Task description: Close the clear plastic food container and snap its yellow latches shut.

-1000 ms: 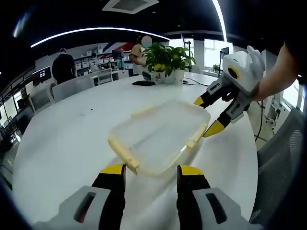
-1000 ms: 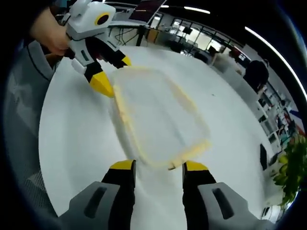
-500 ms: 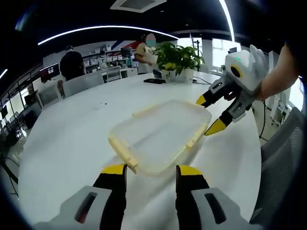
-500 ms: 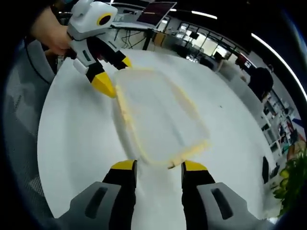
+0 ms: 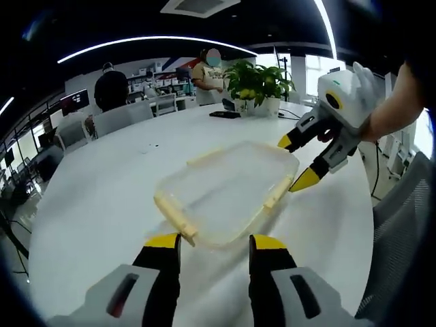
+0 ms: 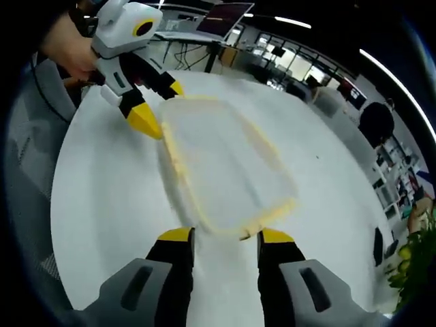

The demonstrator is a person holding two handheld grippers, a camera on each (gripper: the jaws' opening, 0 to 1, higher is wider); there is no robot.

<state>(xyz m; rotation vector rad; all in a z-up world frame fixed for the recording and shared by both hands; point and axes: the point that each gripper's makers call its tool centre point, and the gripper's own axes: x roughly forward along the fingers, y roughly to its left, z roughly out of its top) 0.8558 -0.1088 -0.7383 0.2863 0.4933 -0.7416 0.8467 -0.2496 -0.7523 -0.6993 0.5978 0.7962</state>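
Big round white table (image 5: pixel 88 197) carries everything; office room behind it with chairs, screens and two people standing far back in the left gripper view. Grey mesh chair (image 5: pixel 402 225) just beside the table edge on the right of that view.

Clear plastic food container (image 5: pixel 228 191) lies flat on the table, lid on top, roughly mid-table near the person's edge. In the right gripper view the container (image 6: pixel 221 167) runs lengthwise away from the camera. Yellow latches (image 5: pixel 175 216) line its rims; one long latch on the near-left side, another (image 5: pixel 276 193) on the right side. Whether they are snapped down cannot be told.

Left hand-held gripper (image 5: pixel 208 242) sits just short of the container's near corner, jaws spread, nothing between them; its tips are close to the rim, contact unclear. In the right gripper view it (image 6: pixel 151 105) hangs at the container's far end, jaws apart.

Right hand-held gripper (image 6: pixel 219 236) is at the opposite end, jaws parted and empty, tips just at the rim. In the left gripper view it (image 5: pixel 294 163) straddles the container's far-right corner, held by a hand (image 5: pixel 371 102).

Potted green plant (image 5: pixel 255 85) stands far back on the table, a dark flat item (image 5: pixel 225 114) near it.
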